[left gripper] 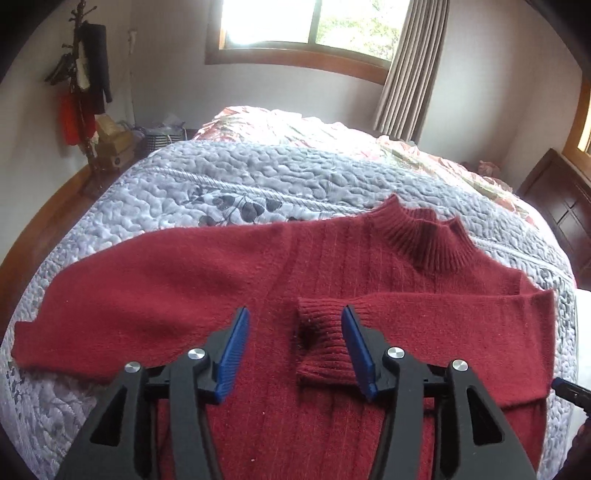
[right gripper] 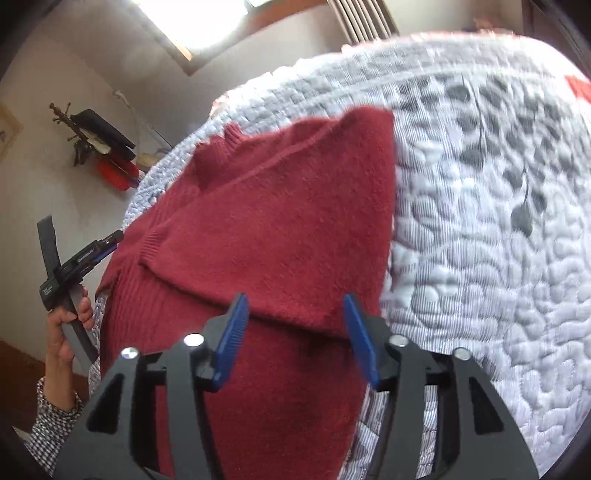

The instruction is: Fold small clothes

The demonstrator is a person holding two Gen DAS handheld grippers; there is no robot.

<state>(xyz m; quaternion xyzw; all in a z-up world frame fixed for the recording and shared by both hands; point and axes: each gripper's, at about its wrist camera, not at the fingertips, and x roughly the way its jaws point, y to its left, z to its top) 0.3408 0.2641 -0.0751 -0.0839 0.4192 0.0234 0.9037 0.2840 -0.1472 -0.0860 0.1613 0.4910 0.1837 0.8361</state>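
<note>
Daylight is pouring through the window (left gripper: 314, 27), blowing out its panes. Fisheye distortion is bending the quilt (left gripper: 240, 177) edges and darkening the corners. Motion blur is smearing the right wrist view.

The sweater (left gripper: 325, 266) is a deep wine red, plain knit on the sleeves, with faint pale vertical lines down its front and ribbing at the collar (left gripper: 424, 236) and the cuff (left gripper: 325, 343). Under it the quilt (left gripper: 229, 177) is pale lavender-grey, stitched in a pebbled pattern, with a band of dark grey leaf prints. Farther up the bed lies a floral cover (left gripper: 295, 125) in pinks and creams. Both grippers, left (left gripper: 295, 350) and right (right gripper: 295, 339), are black with bright blue pads. The curtain (left gripper: 410, 70) is taupe, the window frame (left gripper: 295, 61) warm brown wood. The person's sleeve (right gripper: 55, 424) is a small dark-and-white check.
</note>
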